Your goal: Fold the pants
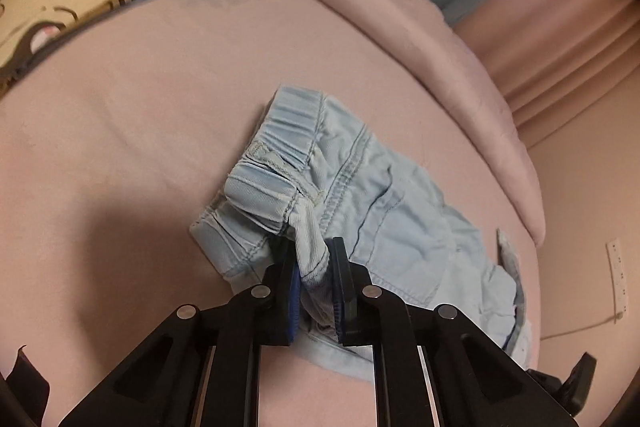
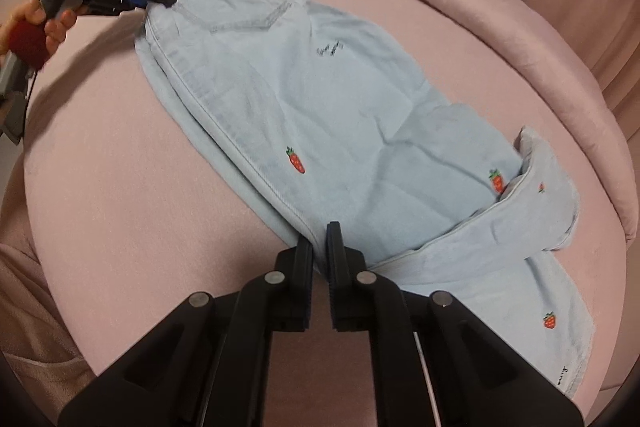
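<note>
Pale-blue denim pants [image 2: 320,115] with strawberry motifs lie lengthwise on the pink bedsheet [image 2: 120,187].
Left gripper [image 1: 314,259] pinches the bunched waistband; right gripper [image 2: 319,243] clamps a leg's side seam, 1 cuff folded over, hiding its hem.

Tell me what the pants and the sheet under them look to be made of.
Pants: likely light-wash denim or a thin cotton twill; matte pale blue, stitched seams, a gathered elastic waistband, small embroidered-looking strawberries. Sheet: seemingly soft woven or brushed fabric, matte pink, no sheen; fibre cannot be told.
</note>
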A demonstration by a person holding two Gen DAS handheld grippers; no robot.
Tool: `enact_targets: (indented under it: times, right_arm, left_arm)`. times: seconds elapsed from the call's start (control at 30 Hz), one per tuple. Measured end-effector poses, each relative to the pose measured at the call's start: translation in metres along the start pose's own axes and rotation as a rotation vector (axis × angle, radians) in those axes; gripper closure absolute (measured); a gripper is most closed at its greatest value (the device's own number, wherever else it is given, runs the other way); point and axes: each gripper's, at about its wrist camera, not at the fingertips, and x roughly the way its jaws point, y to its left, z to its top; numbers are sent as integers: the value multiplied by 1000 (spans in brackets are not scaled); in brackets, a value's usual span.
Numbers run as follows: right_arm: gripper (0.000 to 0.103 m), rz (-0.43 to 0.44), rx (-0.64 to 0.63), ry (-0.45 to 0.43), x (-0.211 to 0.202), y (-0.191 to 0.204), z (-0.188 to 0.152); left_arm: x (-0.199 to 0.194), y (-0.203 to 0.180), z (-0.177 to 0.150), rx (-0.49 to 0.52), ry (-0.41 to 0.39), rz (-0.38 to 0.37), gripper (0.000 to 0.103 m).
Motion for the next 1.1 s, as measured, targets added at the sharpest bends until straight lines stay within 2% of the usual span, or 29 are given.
enact_targets:
  times: [0.1,0.17,0.23,0.3,0.33,0.4,0.47,0.5,0.63,0.73,0.8,0.87,0.93,1.0,1.03,1.1]
  right_arm:
    - [96,8,16,-36,-14,-3,6]
    - [96,18,16,-37,-13,-3,6]
    - [95,32,18,1,2,-1,4]
    - [93,37,10,55,20,4,0]
    - [92,24,2,50,23,6,1]
    - [88,27,4,50,20,6,1]
    - [77,73,30,56,15,1,2]
    - [74,91,48,54,10,-3,3]
    - [73,93,123,-23,-12,-23,4]
    - [73,76,208,-69,-17,-44,13]
    - [73,6,245,-61,-10,-57,25]
    - [72,-19,272,-63,1,-65,31]
    - [74,-13,318,-37,19,-72,30]
    - [74,0,360,42,40,-75,17]
    - [74,1,370,65,48,-73,7]
    - [73,20,392,-6,47,-73,-7]
  left_arm:
    - [-10,0,-7,30,-38,1,92]
    - [-2,6,-11,41,-12,46,92]
    - [13,8,-16,52,28,97,92]
    - [14,8,-21,58,21,108,92]
    - [11,8,-21,62,21,110,92]
    - [4,6,-21,79,41,137,86]
    - [-3,3,-23,123,38,202,59]
    - [-11,1,-25,154,21,235,57]
    - [-30,-22,-32,263,-60,281,57]
    - [-31,-52,-35,359,-101,245,56]
    - [-19,-73,-39,414,-84,179,55]
    - [3,-78,-43,435,-50,165,55]
    - [28,-73,-45,424,5,230,55]
    - [52,-57,-51,416,86,291,55]
    - [51,-56,-55,448,57,290,54]
    - [49,-61,-61,507,58,317,54]
